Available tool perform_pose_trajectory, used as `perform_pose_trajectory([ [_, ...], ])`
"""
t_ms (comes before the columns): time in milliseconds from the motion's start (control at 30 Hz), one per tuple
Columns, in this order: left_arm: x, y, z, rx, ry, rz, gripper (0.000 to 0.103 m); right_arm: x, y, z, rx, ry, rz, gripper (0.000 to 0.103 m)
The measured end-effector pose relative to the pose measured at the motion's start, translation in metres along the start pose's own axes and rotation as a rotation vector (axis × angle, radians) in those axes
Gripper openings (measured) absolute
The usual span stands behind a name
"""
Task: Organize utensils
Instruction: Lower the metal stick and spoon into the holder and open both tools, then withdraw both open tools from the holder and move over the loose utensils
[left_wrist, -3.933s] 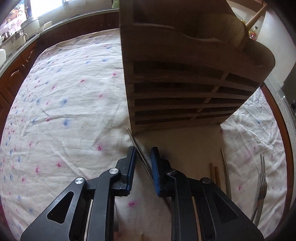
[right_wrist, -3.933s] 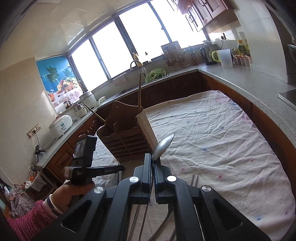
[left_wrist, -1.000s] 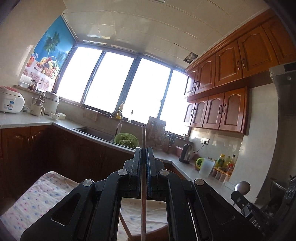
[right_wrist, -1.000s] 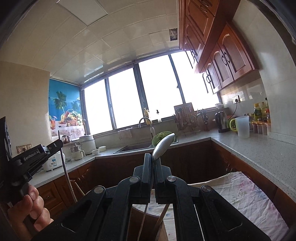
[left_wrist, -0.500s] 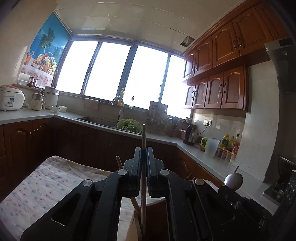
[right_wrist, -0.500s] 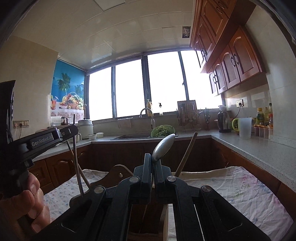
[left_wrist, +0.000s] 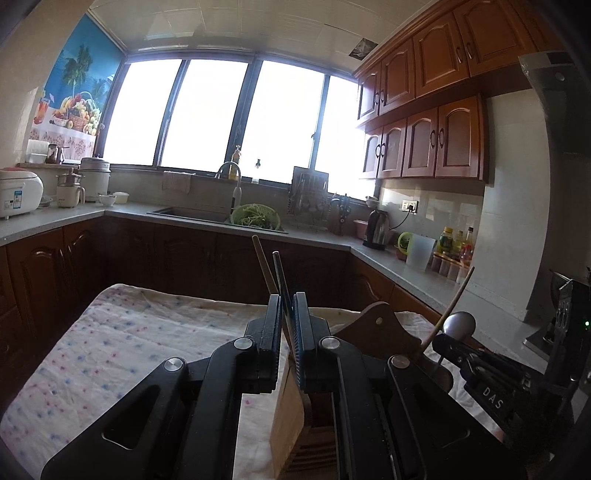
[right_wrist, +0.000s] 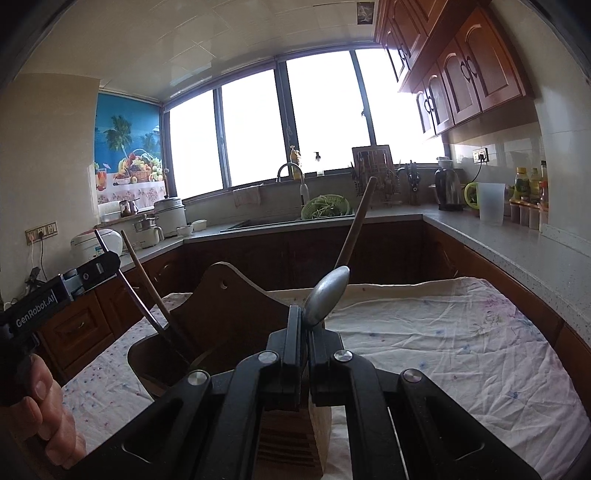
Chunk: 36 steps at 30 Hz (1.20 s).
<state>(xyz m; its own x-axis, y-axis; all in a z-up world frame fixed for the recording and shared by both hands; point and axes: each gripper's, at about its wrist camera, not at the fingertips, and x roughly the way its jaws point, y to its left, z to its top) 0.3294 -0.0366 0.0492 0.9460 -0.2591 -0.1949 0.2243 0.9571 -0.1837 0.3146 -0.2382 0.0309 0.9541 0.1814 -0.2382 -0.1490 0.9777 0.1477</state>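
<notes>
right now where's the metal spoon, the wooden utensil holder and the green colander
metal spoon (right_wrist: 328, 291): right wrist view, on its bowl.
wooden utensil holder (right_wrist: 229, 295): right wrist view, on its arched back panel.
green colander (right_wrist: 325, 206): right wrist view, on its contents.

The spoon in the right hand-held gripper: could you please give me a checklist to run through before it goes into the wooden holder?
1. Right hand-held gripper shut on the spoon: ok.
2. Spoon handle lined up over a free slot of the wooden holder: cannot tell, the gripper body hides it.
3. Left hand-held gripper jaws parted around the metal chopstick: ok, a gap shows.
4. Metal chopstick standing in the holder: ok, it leans there beside a wooden chopstick.
5. Left hand-held gripper out of the spoon's way: ok, it sits off at the holder's left end.
</notes>
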Motion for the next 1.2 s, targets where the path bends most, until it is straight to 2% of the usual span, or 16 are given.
perform_pose_trajectory([
  [300, 0.002, 0.001, 0.003, -0.017, 0.030, -0.005, 0.006, 0.004, -0.001, 0.002, 0.022, 0.036, 0.015, 0.003],
  [467, 0.001, 0.001, 0.006, -0.020, 0.059, -0.007, 0.007, 0.005, -0.004, 0.003, 0.044, 0.057, 0.028, 0.008],
  [500, 0.001, 0.001, 0.006, -0.022, 0.067, -0.012, 0.012, 0.004, -0.005, 0.003, 0.052, 0.061, 0.032, 0.010],
  [533, -0.001, 0.001, 0.006, -0.023, 0.076, -0.013, 0.028, 0.003, -0.007, 0.003, 0.062, 0.066, 0.035, 0.016],
  [567, -0.003, 0.002, 0.006, -0.025, 0.079, -0.011, 0.039, 0.002, -0.008, 0.003, 0.072, 0.071, 0.042, 0.025],
  [600, -0.007, 0.002, 0.005, -0.028, 0.072, -0.006, 0.053, 0.000, -0.010, 0.003, 0.083, 0.074, 0.045, 0.048],
  [633, -0.010, 0.003, 0.005, -0.031, 0.065, 0.000, 0.054, -0.004, -0.011, 0.002, 0.094, 0.070, 0.050, 0.061],
  [700, -0.015, 0.005, 0.004, -0.041, 0.079, -0.002, 0.056, -0.011, -0.015, 0.002, 0.113, 0.059, 0.056, 0.062],
  [767, -0.020, 0.009, 0.004, -0.056, 0.098, 0.008, 0.065, -0.017, -0.017, 0.004, 0.129, 0.063, 0.053, 0.063],
  [833, -0.027, 0.013, 0.003, -0.064, 0.113, 0.030, 0.080, -0.025, -0.022, 0.004, 0.152, 0.063, 0.054, 0.067],
  [1000, -0.049, 0.020, 0.000, -0.063, 0.136, 0.063, 0.088, -0.048, -0.031, 0.007, 0.178, 0.052, 0.038, 0.077],
  [1200, -0.079, 0.020, -0.004, -0.040, 0.178, 0.067, 0.089, -0.072, -0.031, 0.008, 0.193, 0.069, 0.043, 0.083],
])
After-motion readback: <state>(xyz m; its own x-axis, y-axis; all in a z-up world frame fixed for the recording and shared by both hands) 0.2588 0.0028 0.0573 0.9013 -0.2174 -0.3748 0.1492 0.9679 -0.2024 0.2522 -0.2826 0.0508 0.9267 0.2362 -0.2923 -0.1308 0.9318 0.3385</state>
